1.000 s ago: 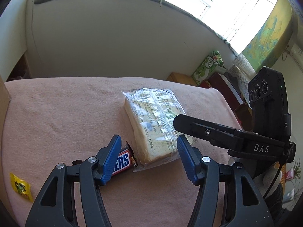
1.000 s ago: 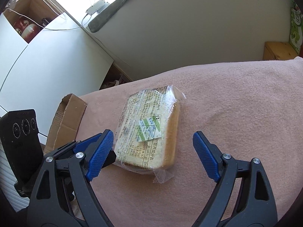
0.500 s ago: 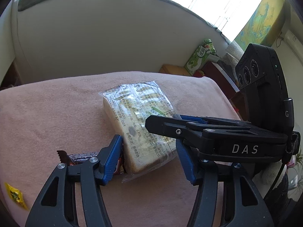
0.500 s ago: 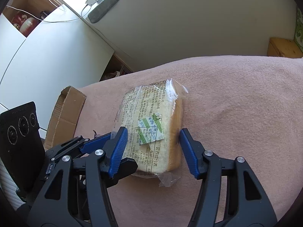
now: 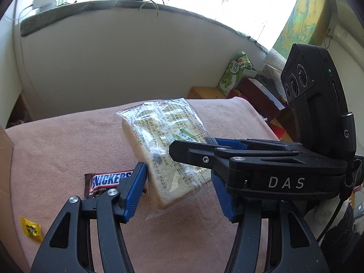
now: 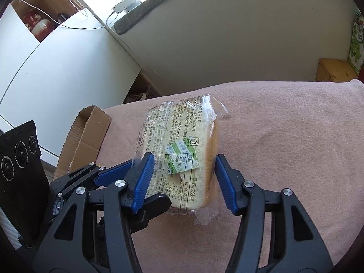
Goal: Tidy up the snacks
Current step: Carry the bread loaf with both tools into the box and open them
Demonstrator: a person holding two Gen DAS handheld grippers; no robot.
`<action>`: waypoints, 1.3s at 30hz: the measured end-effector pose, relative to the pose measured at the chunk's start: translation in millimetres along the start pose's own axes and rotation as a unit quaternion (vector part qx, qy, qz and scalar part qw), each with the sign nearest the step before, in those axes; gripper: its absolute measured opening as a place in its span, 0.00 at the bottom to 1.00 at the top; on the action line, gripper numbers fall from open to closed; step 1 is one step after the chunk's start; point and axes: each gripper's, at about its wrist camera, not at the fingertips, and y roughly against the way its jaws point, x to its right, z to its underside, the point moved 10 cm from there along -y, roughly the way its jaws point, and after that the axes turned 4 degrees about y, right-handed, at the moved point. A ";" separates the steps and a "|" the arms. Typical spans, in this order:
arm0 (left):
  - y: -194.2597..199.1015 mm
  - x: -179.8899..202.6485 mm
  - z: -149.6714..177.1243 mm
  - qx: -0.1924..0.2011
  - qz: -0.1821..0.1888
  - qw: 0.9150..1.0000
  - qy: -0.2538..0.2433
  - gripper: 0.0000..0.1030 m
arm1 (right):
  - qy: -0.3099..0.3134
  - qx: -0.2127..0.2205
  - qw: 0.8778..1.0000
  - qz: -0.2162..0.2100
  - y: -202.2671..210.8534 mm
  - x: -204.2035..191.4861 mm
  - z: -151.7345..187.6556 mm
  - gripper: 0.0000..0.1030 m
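Observation:
A wrapped loaf of sliced bread [image 5: 163,136] [image 6: 177,132] lies on the pink cloth [image 6: 284,147]. My right gripper [image 6: 183,159] is shut on its near end, blue pads pressing on both long sides. That end looks slightly raised. In the left wrist view, the right gripper [image 5: 193,144] reaches in across the loaf from the right. My left gripper [image 5: 177,175] stands open astride the same near end. Its left pad [image 5: 136,186] lies against the wrapper, and the other pad stands a little clear. A Snickers bar [image 5: 107,179] lies just left of that pad.
A small yellow candy [image 5: 30,226] lies on the cloth at the near left. An open cardboard box [image 6: 84,136] stands at the cloth's left edge. Behind the cloth are a white wall, a wooden box [image 5: 204,92] and a green carton [image 5: 236,72].
The right jaws, wide a second ago, have closed onto the bread. The left gripper has moved up along the loaf, from beside the Snickers bar to the wrapper. Both views have risen slightly.

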 end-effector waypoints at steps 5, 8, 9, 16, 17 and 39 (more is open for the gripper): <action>29.1 -6.3 9.9 0.019 -0.011 1.000 -0.010 0.56 | 0.016 0.007 1.000 -0.002 9.6 -20.8 2.3 0.56; 44.0 -9.9 13.6 0.028 -0.015 0.999 -0.010 0.56 | 0.024 0.010 1.000 -0.007 13.6 -35.1 3.6 0.56; 48.6 -11.8 15.1 0.031 -0.017 0.999 -0.008 0.56 | 0.027 0.011 1.000 -0.009 14.8 -40.2 4.1 0.56; 80.9 -28.0 25.1 0.052 -0.032 0.998 0.003 0.56 | 0.049 0.012 0.999 -0.020 15.4 -80.1 9.2 0.56; 86.2 -32.2 26.9 0.055 -0.035 0.998 0.006 0.56 | 0.053 0.011 0.998 -0.022 14.9 -86.4 9.9 0.56; 177.5 -157.6 54.1 0.108 -0.118 0.982 0.096 0.56 | 0.146 -0.030 0.985 -0.090 -56.7 -245.8 14.9 0.56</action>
